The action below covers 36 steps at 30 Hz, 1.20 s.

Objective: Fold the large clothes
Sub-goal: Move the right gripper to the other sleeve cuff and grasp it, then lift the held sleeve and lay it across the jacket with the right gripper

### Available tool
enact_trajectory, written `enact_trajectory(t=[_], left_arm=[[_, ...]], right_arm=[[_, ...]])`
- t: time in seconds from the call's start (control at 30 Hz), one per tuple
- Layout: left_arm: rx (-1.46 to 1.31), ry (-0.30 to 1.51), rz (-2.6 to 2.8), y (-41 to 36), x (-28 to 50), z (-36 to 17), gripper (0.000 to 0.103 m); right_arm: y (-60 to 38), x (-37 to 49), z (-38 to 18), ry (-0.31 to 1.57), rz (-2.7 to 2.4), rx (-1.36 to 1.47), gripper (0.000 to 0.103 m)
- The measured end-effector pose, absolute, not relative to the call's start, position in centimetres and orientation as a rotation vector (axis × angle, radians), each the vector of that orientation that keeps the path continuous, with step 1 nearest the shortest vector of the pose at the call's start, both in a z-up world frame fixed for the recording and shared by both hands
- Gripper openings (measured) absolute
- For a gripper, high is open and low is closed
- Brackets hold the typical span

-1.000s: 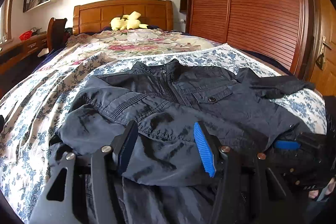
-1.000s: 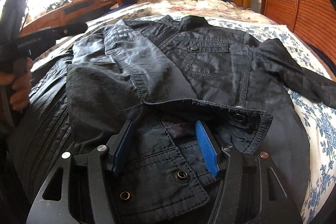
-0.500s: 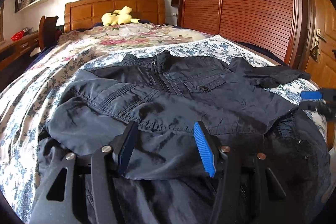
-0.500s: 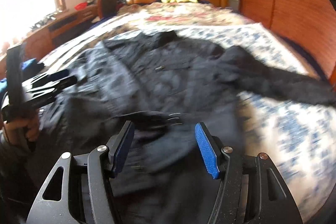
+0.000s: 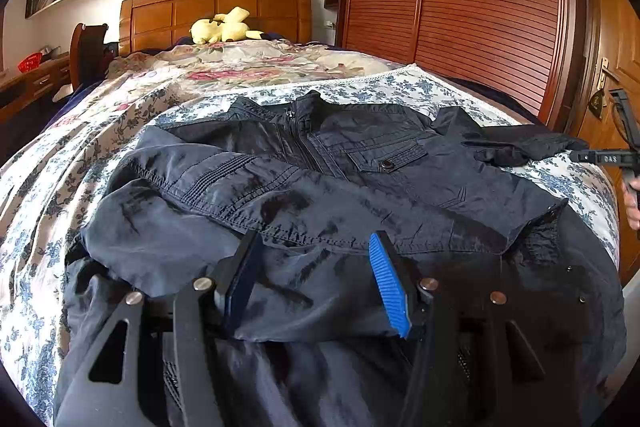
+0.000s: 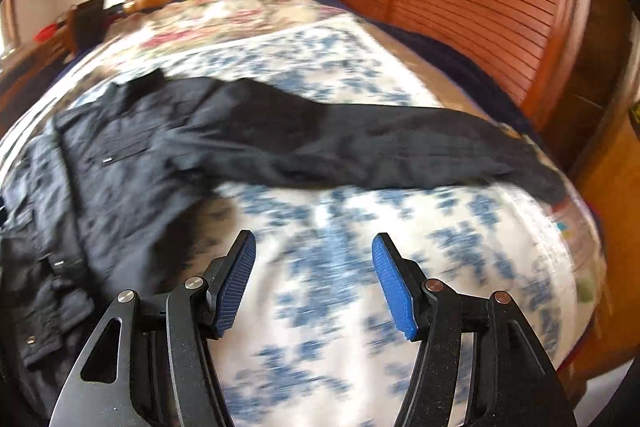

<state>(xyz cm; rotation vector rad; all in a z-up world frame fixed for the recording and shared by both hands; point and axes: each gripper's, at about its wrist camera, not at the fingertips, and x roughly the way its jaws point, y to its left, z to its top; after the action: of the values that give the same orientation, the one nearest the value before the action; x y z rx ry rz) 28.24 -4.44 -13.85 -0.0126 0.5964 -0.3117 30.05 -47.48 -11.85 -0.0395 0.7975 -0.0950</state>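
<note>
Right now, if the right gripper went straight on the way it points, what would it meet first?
Probably the blue-flowered bedspread: the right gripper has open, empty jaws aimed down at bare cover. The dark jacket's sleeve lies further ahead. Blur leaves depth uncertain.

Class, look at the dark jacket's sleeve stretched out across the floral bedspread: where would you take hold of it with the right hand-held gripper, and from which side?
Probably near the cuff end of the sleeve, coming from the bed's foot edge, where the right hand-held gripper hangs open over bare bedspread. The sleeve lies flat and straight away from the jacket, so its free end can swing back over the body.
</note>
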Motion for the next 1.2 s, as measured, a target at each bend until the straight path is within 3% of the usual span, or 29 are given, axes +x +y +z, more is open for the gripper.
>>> enact_trajectory(t=[0.57, 1.2], left_arm=[[-0.019, 0.615, -0.317, -4.5, 28.6, -14.1, 0.054], [-0.013, 0.612, -0.323, -4.6, 28.6, -14.1, 0.054]], right_arm=[[-60.5, 35.1, -11.2, 0.800, -0.324, 0.135, 0.062], [-62.5, 35.8, -12.4, 0.864, -0.367, 0.317, 0.062]])
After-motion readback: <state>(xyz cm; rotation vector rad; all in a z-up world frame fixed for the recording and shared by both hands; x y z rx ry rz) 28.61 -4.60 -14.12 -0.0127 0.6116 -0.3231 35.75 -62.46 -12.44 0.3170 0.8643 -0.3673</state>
